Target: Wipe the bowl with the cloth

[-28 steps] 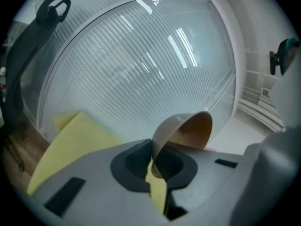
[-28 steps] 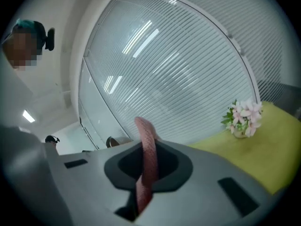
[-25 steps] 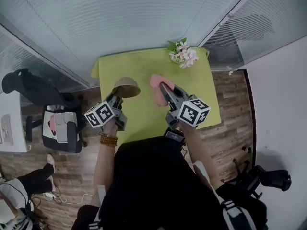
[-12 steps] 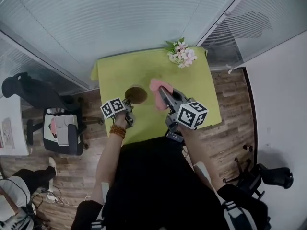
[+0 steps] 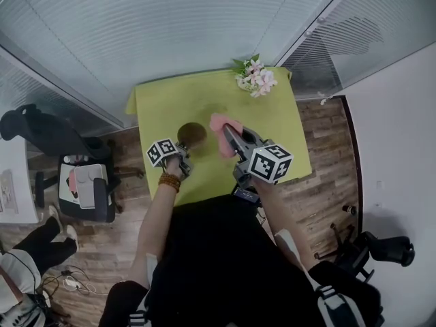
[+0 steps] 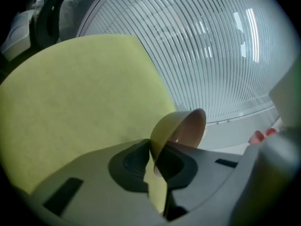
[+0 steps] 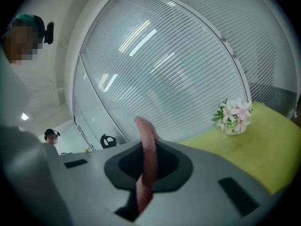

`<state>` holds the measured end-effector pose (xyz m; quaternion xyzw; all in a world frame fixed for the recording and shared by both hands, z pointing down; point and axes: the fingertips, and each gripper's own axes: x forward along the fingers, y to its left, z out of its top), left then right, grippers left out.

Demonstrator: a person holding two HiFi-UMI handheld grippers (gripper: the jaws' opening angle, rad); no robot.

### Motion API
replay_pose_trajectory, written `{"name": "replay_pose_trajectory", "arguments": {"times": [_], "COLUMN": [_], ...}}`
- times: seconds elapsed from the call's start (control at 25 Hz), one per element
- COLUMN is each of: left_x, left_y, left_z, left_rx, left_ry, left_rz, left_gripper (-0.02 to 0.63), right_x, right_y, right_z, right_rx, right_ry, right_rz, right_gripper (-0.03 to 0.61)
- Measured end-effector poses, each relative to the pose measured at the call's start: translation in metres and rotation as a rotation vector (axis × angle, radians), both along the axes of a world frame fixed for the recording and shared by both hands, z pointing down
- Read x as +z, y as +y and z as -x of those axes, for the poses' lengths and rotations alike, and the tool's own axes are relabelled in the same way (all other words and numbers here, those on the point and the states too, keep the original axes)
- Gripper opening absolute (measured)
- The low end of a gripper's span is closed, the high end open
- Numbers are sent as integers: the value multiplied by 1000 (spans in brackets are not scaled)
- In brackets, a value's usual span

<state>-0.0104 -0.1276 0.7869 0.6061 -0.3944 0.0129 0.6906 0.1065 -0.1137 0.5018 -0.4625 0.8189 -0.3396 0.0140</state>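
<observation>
A tan bowl (image 5: 192, 133) hangs tipped on its side over the green table (image 5: 276, 131), its brown inside facing right. My left gripper (image 5: 182, 146) is shut on the bowl's near rim; in the left gripper view the rim (image 6: 156, 147) sits pinched between the jaws of the left gripper (image 6: 154, 158). A pink cloth (image 5: 222, 125) is just right of the bowl, a small gap apart. My right gripper (image 5: 228, 135) is shut on it, and in the right gripper view the cloth (image 7: 146, 159) stands up as a strip from the right gripper (image 7: 143, 185).
A small bunch of pink and white flowers (image 5: 255, 78) stands at the table's far right corner, also in the right gripper view as flowers (image 7: 233, 116). Glass walls with blinds close the far side. Office chairs (image 5: 85, 182) stand left of the table on the wood floor.
My left gripper has carried the bowl to the right and lower, close to the cloth. The right gripper with the cloth has shifted slightly left.
</observation>
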Motion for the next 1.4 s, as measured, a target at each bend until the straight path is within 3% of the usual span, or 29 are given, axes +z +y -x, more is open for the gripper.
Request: {"name": "replay_pose_trajectory", "arguments": {"times": [0.36,0.56,0.92,1.0,1.12,1.2,1.32,1.4], "left_x": [15,15,-27,-51,-98,-130,-179,-210], "left_y": [11,16,26,28,24,13,-13,-30], "left_z": [4,3,6,9,9,12,32,55], "left_rx": [-3,9,33,84,210,259,227,125], "left_ry": [-5,64,194,186,98,-3,-260,-470], "left_rz": [18,21,-63,-132,-292,-426,-669,-831], "left_gripper": [24,127,213,213,212,210,175,93], "right_x": [4,7,7,5,2,-1,-9,-16], "right_y": [-2,-4,-7,-10,-16,-21,-29,-32], "right_z": [3,6,11,11,12,13,21,31], "right_rx": [-7,-13,-22,-25,-27,-25,-36,-63], "right_ry": [6,4,-6,-1,4,8,33,81], "right_rz": [11,18,12,6,-7,-20,-69,-133], "right_gripper": [9,9,9,9,9,9,9,9]}}
